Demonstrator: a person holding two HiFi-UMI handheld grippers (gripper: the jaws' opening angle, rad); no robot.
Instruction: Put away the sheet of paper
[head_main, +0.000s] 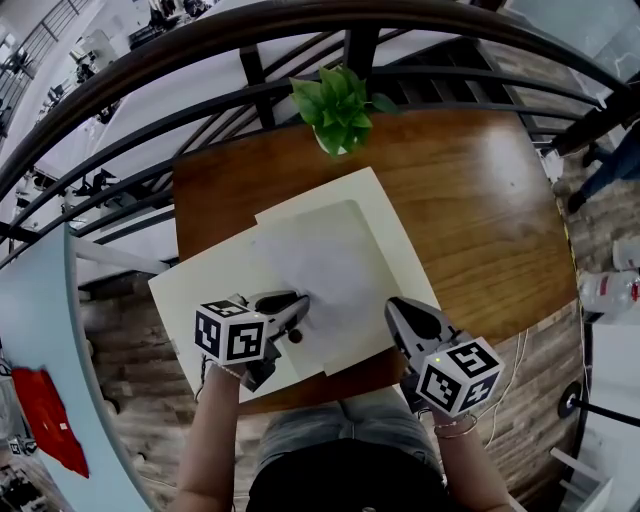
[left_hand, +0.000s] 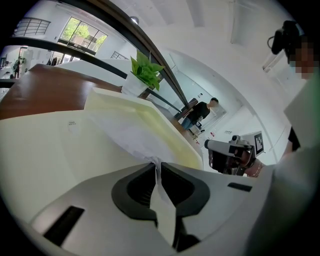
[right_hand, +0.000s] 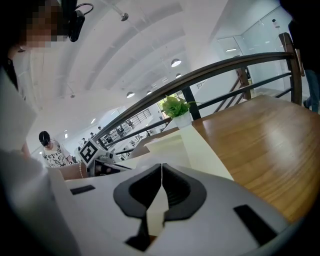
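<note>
The person's two bare forearms come up from the bottom of the head view, one to each tool, both tools tipped forward and down toward the table (head_main: 480, 210). The left gripper (head_main: 298, 303) angles in from the left, its marker cube (head_main: 232, 335) nearest the body. Its dark, ribbed pads are pressed together on the near edge of the sheet (head_main: 325, 265), which puckers into a small fold where it enters them. The right gripper (head_main: 393, 304) angles in from the right under its own cube (head_main: 458, 375). Its jaws are also together, tip to tip, at the right edge of the folder (head_main: 395, 235). Whether they pinch that edge cannot be told.

The sheet is thin, white and slightly crumpled. It lies flat on the folder near the middle of the table, with its far corners free. The folder is stiff, matt, cream and rectangular, turned at a slant, and in the left gripper view its far edge (left_hand: 115, 97) stands up a little. A second cream card (head_main: 190, 285) lies under it toward the left and juts past the table's near edge.

The table is glossy brown wood with a visible grain. A leafy green plant (head_main: 338, 105) in a pale pot stands at its far edge.
</note>
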